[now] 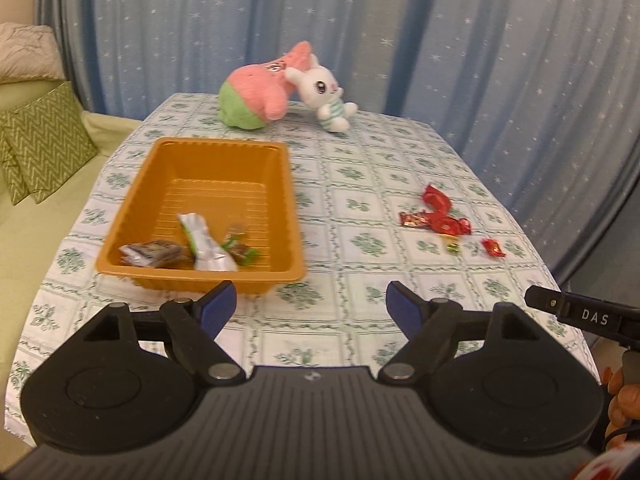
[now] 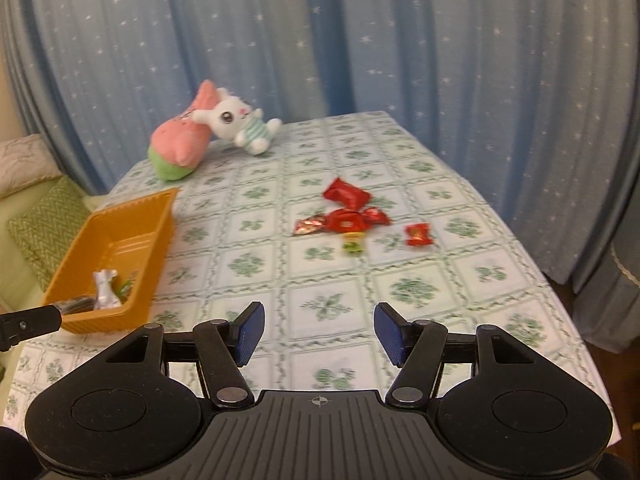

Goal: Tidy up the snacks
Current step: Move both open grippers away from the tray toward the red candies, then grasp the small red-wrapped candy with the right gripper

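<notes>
- Since both sets of fingers stand spread and empty, the left gripper (image 1: 311, 304) hangs just right of the orange tray (image 1: 280, 184) holding sorted snacks.
- Right gripper (image 2: 318, 332) faces the red candies (image 2: 347, 216) lying well ahead, probably next.

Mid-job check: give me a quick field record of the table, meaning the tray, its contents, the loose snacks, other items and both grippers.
tray: orange tray, left side of the table
in tray: silver packet, dark packet, small green-tipped sweets
loose snacks: red wrappers clustered right of the tray, one small red sweet apart, a yellow-green sweet
other items: pink-green plush and white bunny plush at the far edge
left gripper: open, empty
right gripper: open, empty
</notes>
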Action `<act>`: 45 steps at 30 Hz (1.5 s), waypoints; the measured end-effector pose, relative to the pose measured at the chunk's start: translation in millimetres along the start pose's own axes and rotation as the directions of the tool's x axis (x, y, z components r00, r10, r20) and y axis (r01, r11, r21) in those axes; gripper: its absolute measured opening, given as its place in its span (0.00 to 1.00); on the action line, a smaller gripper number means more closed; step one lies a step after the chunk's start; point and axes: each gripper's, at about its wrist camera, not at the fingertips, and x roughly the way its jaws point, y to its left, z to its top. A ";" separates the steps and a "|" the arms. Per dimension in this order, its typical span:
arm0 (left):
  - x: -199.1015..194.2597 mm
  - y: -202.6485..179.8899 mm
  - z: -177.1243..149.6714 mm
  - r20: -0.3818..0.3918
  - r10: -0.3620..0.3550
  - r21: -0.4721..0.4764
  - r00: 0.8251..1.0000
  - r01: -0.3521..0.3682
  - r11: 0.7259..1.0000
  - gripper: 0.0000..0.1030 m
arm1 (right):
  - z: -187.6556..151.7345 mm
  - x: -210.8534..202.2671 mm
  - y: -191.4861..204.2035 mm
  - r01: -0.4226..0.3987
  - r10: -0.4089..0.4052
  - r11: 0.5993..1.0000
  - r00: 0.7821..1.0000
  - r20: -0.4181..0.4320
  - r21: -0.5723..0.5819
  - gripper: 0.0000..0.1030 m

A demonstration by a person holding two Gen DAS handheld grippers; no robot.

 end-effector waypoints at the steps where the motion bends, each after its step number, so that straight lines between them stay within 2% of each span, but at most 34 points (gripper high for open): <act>1: 1.0 -3.7 0.0 -0.002 -0.005 0.005 1.000 0.005 1.000 0.78 | 0.2 -1.2 -3.2 0.008 -0.008 1.000 1.000 0.001 0.003 0.59; 14: 19.8 -45.5 5.3 -0.020 -0.056 0.056 0.998 0.057 0.997 0.79 | 4.5 -2.1 -41.7 0.051 -0.052 0.996 0.999 0.009 0.075 0.59; 25: 52.0 -74.4 12.6 -0.051 -0.082 0.092 0.995 0.087 0.992 0.79 | 12.5 18.3 -68.6 0.072 -0.073 0.991 0.997 0.002 0.109 0.59; 34: 92.7 -97.1 21.8 -0.042 -0.106 0.108 0.994 0.110 0.988 0.79 | 21.8 49.3 -92.1 0.068 -0.071 0.989 0.997 0.018 0.134 0.59; 41: 133.2 -112.6 27.5 -0.038 -0.119 0.101 0.992 0.122 0.987 0.79 | 33.2 90.1 -110.3 0.057 -0.062 0.991 0.997 0.040 0.121 0.59; 45: 155.2 -116.9 27.4 -0.036 -0.123 0.097 0.992 0.126 0.987 0.79 | 37.6 116.5 -113.2 0.062 -0.065 0.996 0.997 0.046 0.065 0.59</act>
